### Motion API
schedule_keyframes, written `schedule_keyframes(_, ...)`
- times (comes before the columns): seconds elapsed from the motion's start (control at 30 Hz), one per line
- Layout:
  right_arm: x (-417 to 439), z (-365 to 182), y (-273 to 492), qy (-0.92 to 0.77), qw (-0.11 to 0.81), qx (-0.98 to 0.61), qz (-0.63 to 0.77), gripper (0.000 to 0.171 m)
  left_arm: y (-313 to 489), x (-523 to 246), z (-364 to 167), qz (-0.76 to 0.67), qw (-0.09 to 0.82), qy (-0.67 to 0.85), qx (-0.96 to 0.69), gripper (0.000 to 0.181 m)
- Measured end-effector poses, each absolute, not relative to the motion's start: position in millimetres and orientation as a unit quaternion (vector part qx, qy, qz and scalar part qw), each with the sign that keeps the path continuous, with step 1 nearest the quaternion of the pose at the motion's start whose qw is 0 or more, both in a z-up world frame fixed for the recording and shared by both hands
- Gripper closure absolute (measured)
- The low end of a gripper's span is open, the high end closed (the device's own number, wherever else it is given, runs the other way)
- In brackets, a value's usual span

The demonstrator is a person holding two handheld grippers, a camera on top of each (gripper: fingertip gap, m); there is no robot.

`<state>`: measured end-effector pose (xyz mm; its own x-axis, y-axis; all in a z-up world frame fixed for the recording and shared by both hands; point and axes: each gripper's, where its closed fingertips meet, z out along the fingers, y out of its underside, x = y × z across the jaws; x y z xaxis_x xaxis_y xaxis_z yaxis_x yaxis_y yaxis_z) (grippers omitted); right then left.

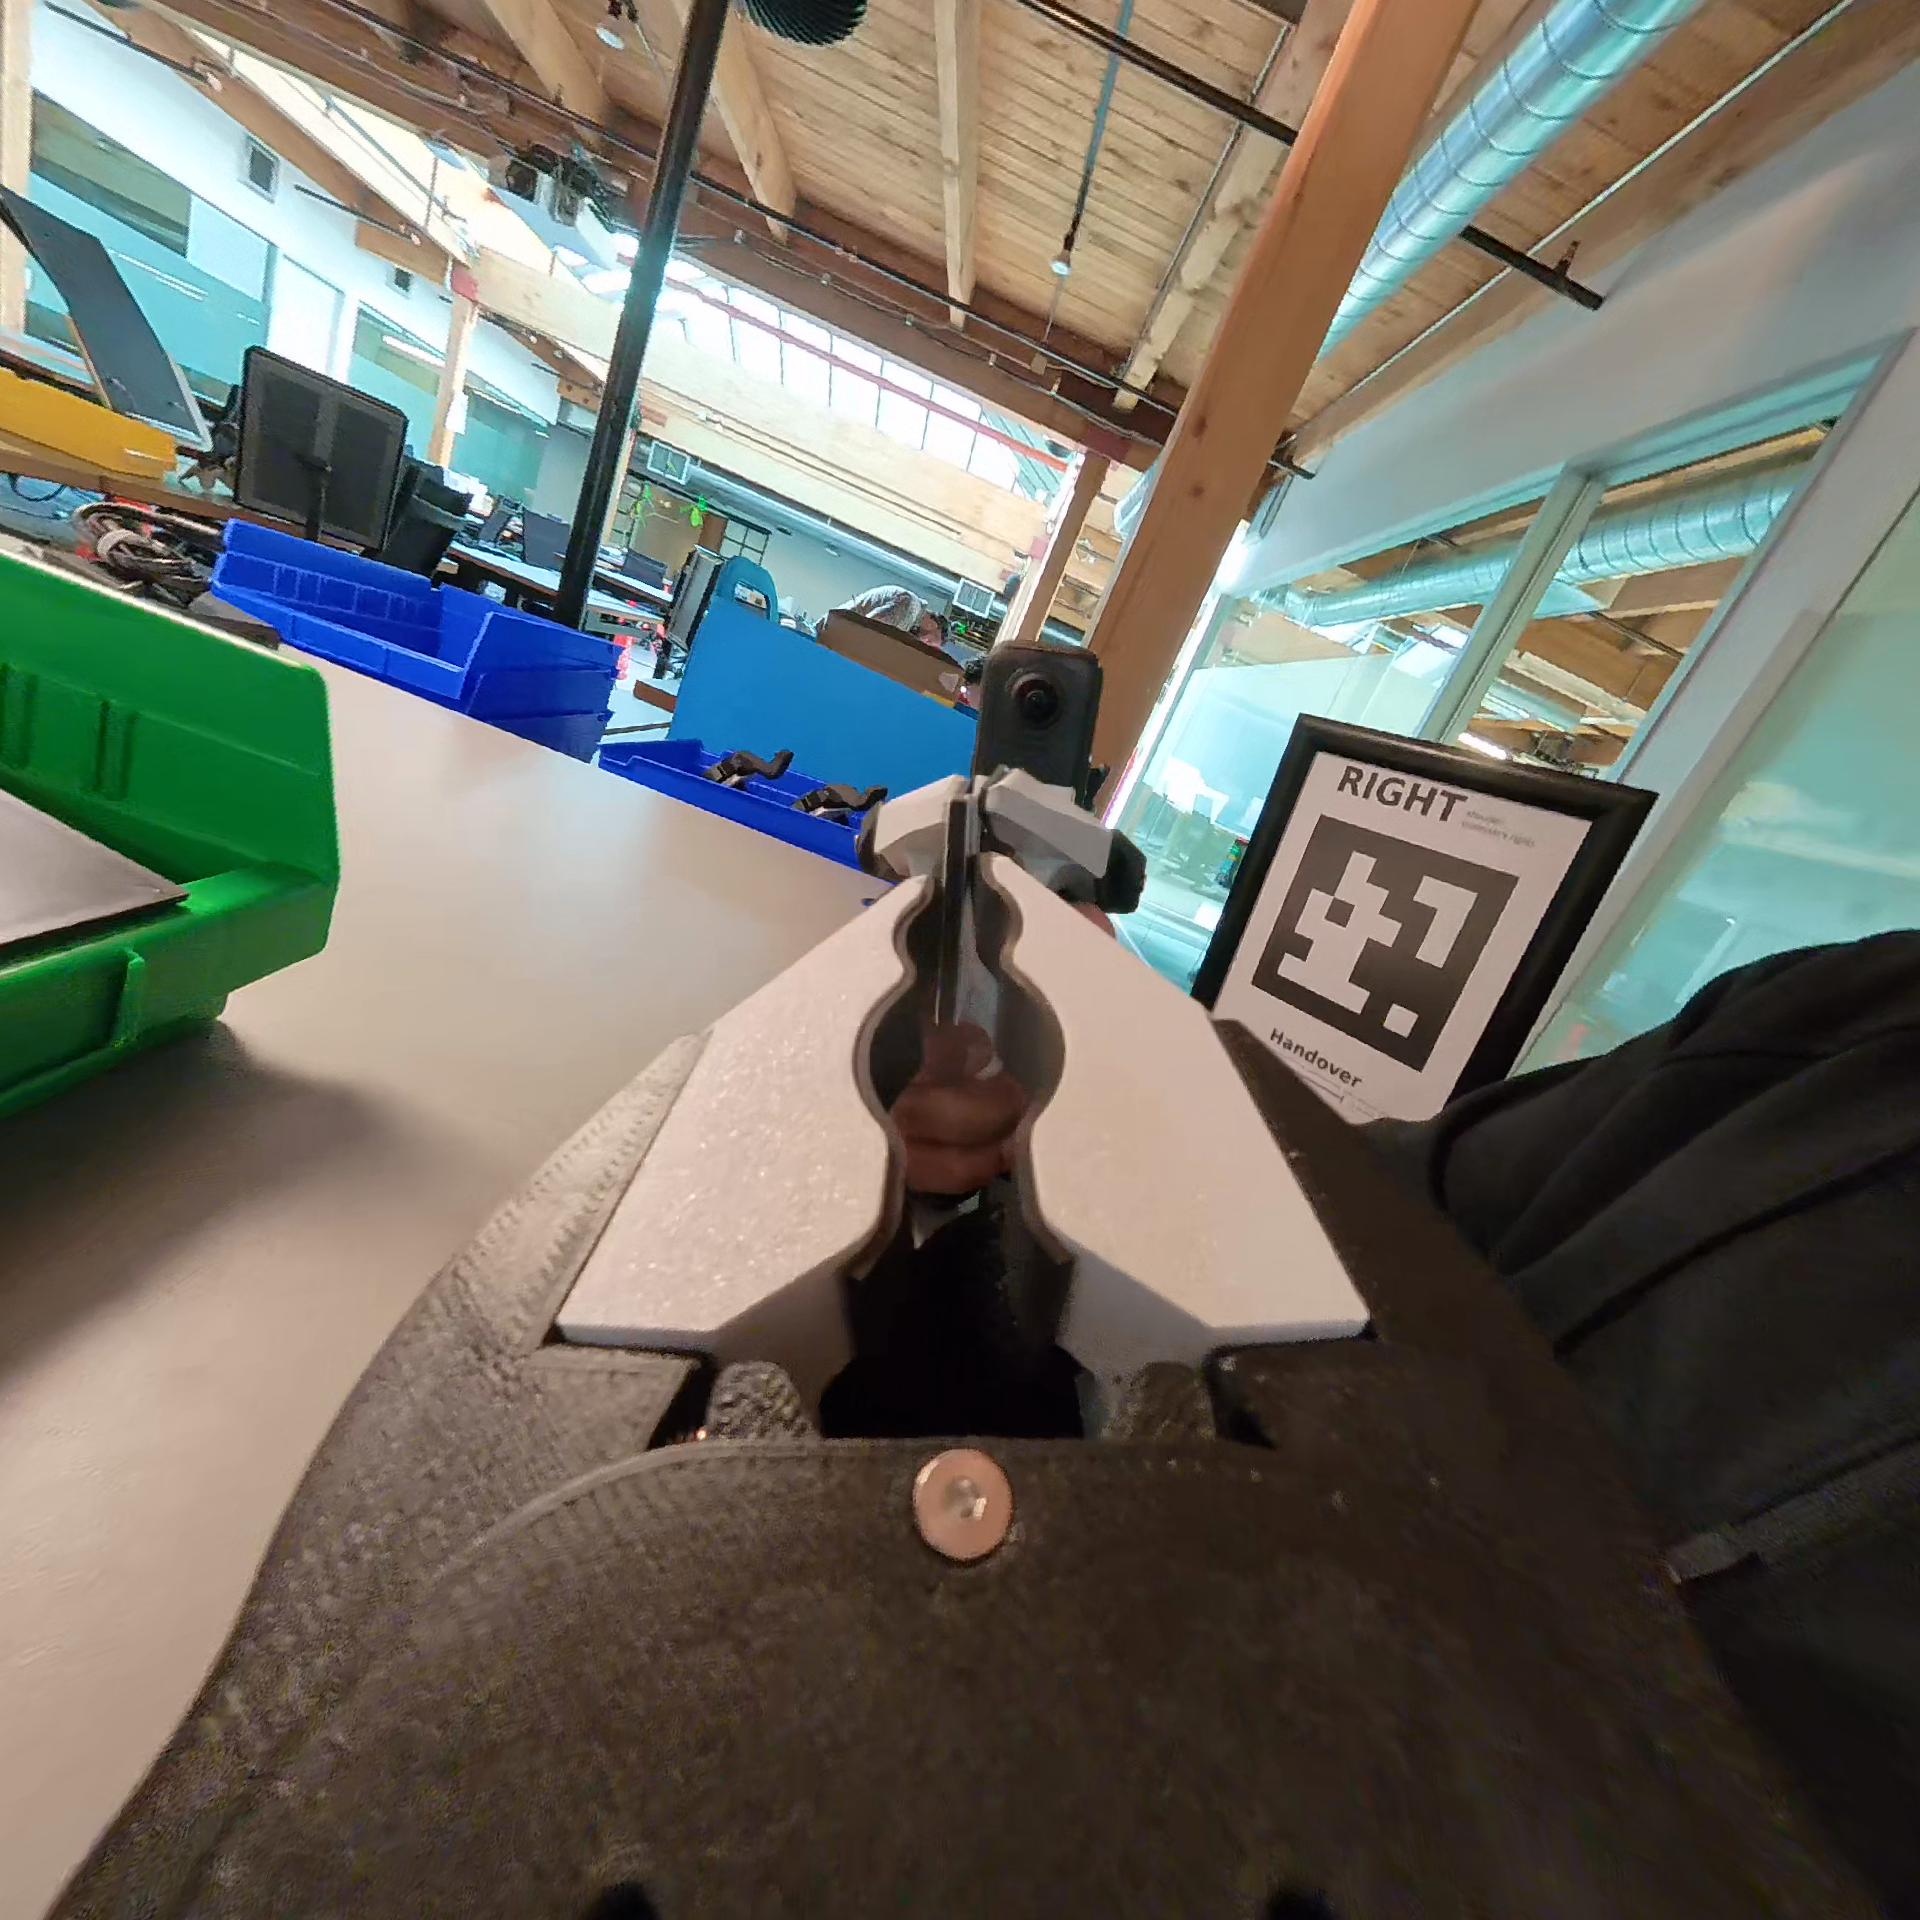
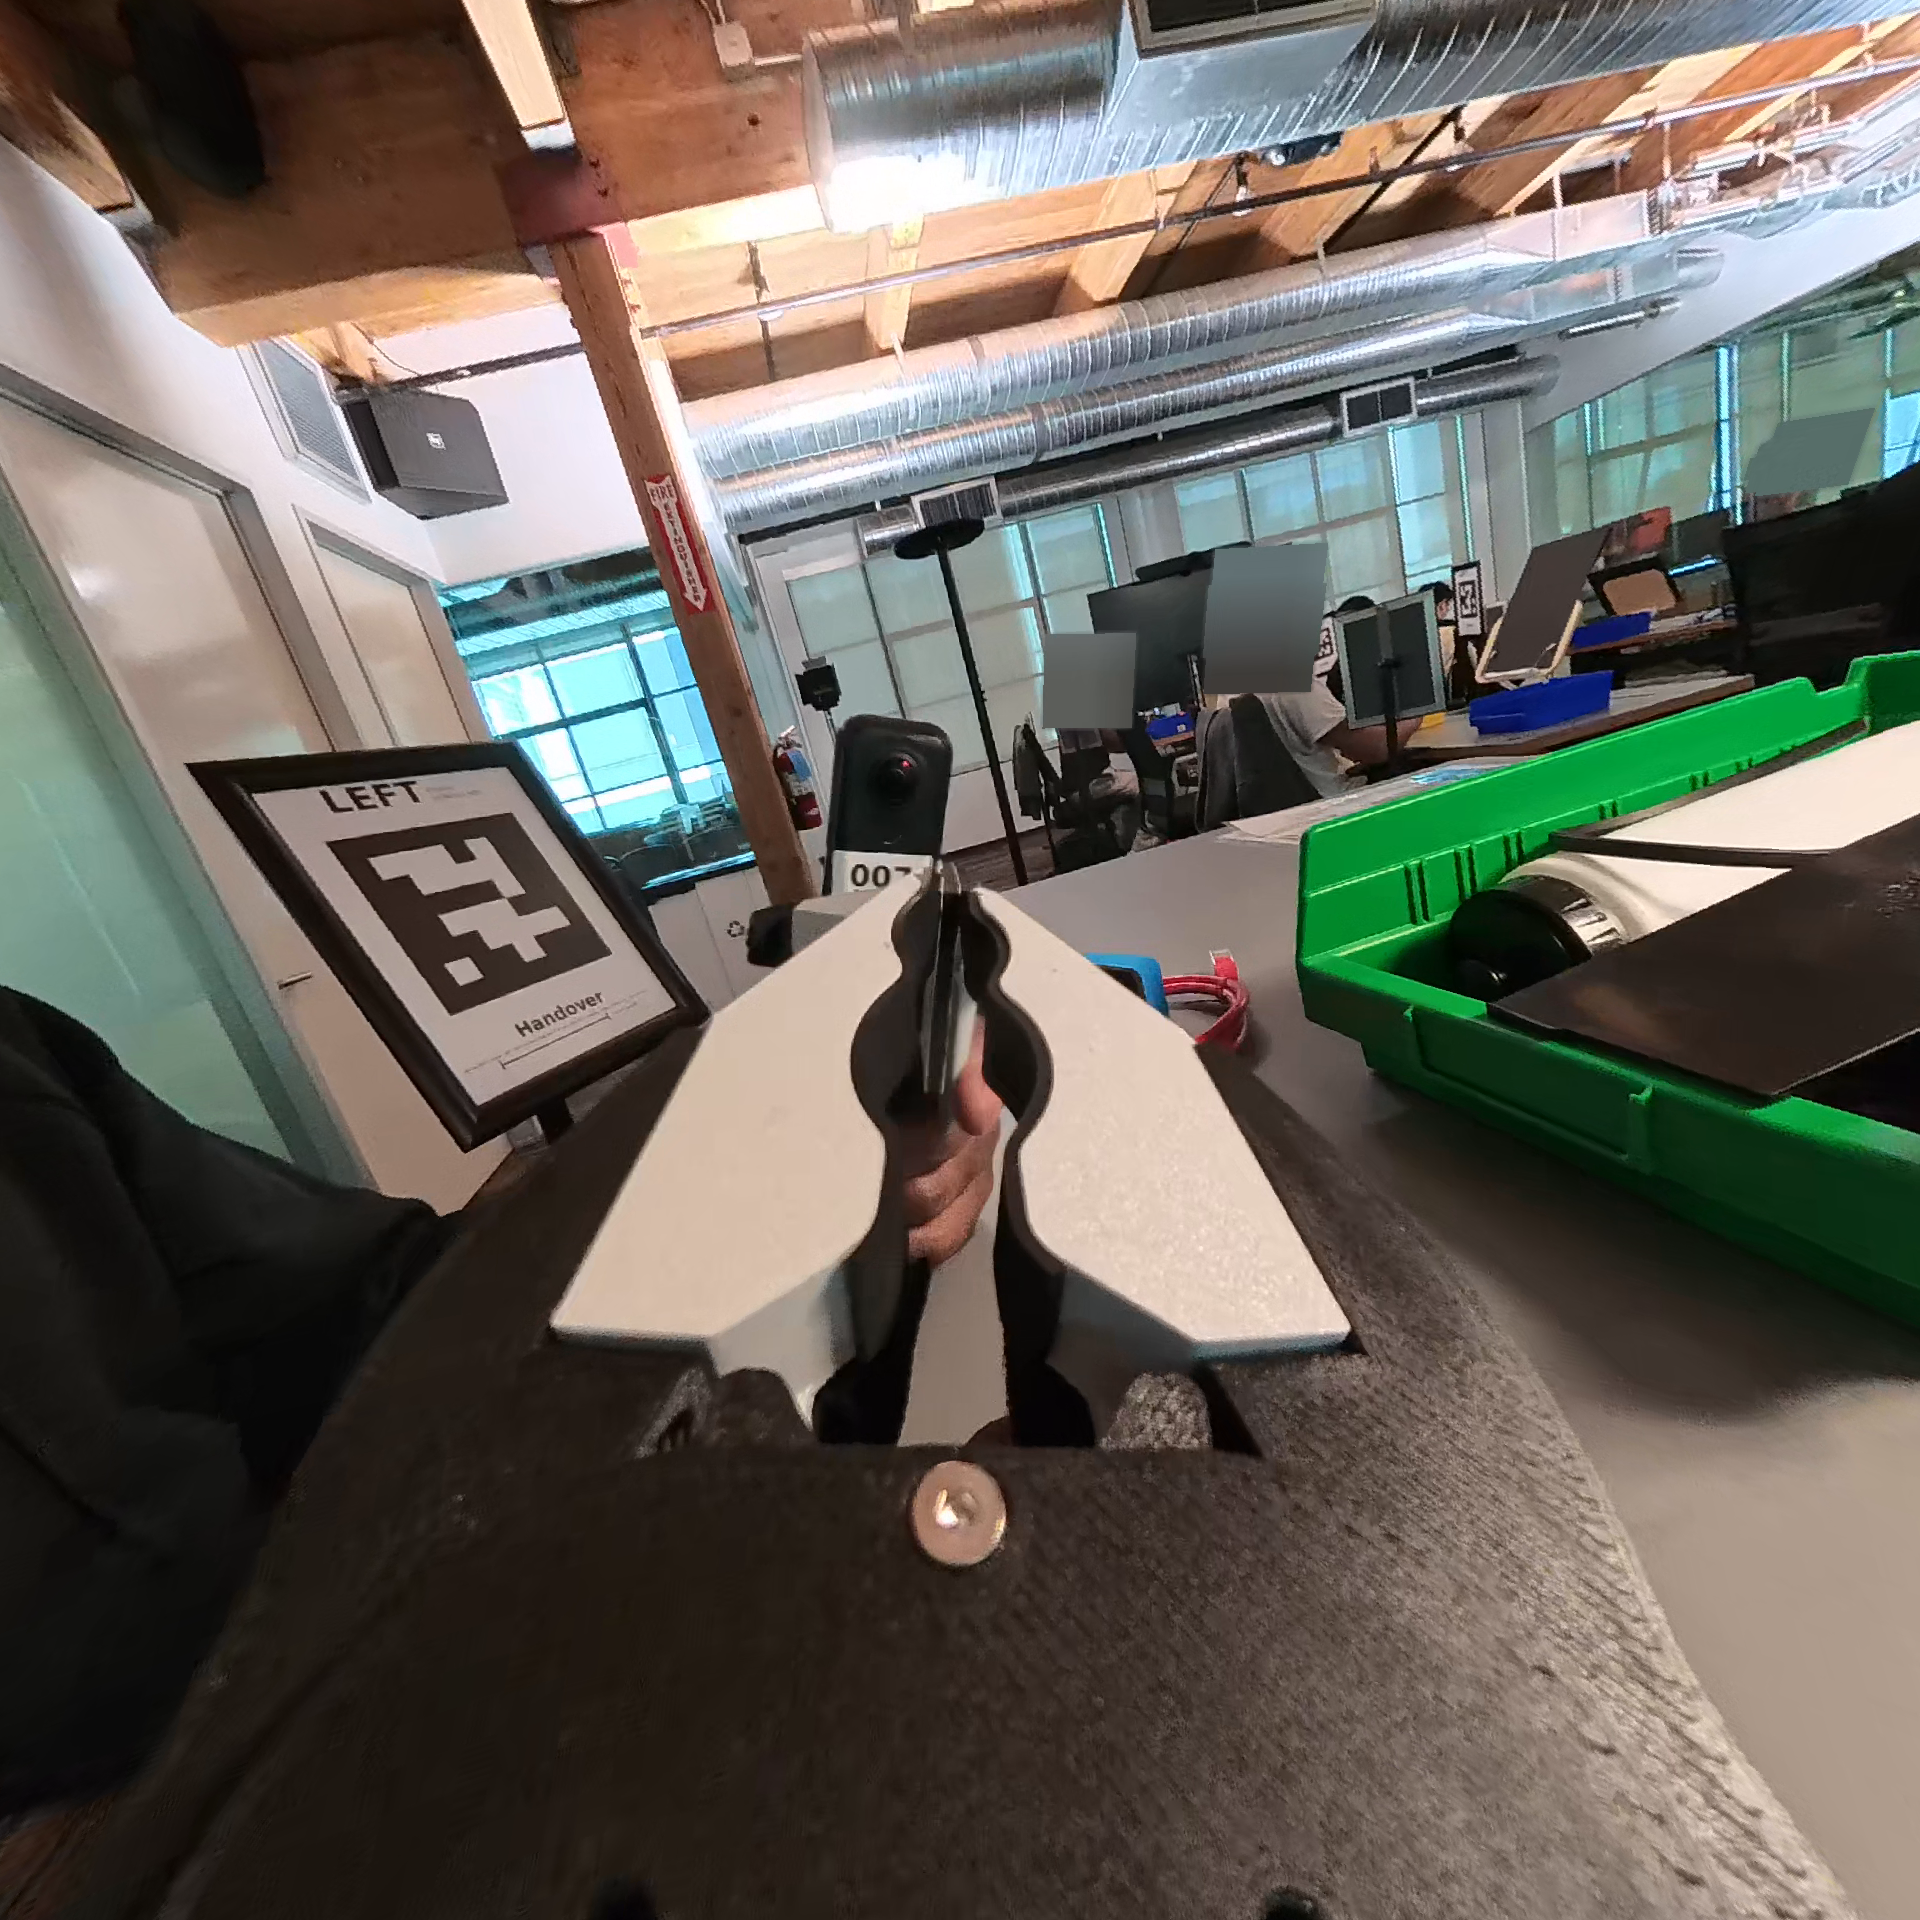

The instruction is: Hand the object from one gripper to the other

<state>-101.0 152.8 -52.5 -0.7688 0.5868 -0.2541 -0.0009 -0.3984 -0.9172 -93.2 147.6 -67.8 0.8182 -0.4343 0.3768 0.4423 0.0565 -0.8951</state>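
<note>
A thin black flat sheet [image 1: 948, 971] stands edge-on between the two grippers, above the grey table [image 1: 468, 987]. My left gripper [image 1: 951, 904] is shut on its near edge. My right gripper [image 1: 971, 826] faces it just beyond, its grey fingers closed on the same sheet, with its camera [image 1: 1034, 707] above. In the right wrist view the right gripper [image 2: 943, 904] is shut on the sheet [image 2: 940, 1003]. The left gripper's camera [image 2: 891, 790] rises right behind its tips. A hand shows through the gap between the fingers.
A green bin [image 1: 208, 748] holding black sheets stands left in the left wrist view and right in the right wrist view [image 2: 1558, 1060]. Framed marker signs [image 1: 1392, 935] [image 2: 457, 914] stand at the table edge. Blue bins [image 1: 436, 634] and a red cable [image 2: 1216, 997] lie farther off. Both grippers' tips are close together, under 4 cm apart.
</note>
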Motion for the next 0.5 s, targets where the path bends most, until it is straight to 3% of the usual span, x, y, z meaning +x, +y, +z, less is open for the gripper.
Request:
schedule_keyframes(0.27, -102.7, -57.9, 146.1, -0.536, 0.176, -0.288, 0.774, 0.168, 147.0, -97.2, -65.9, -0.296, 0.735, -0.013, -0.609, 0.170)
schedule_keyframes(0.4, -103.2, -58.5, 145.1, -0.539, 0.182, -0.289, 0.770, 0.167, 145.8, -93.6, -64.8, -0.298, 0.736, -0.001, -0.608, 0.177)
schedule_keyframes(0.5, -104.8, -57.6, 149.1, -0.530, 0.188, -0.297, 0.771, 0.150, 146.5, -100.1, -62.6, -0.282, 0.749, -0.013, -0.600, 0.177)
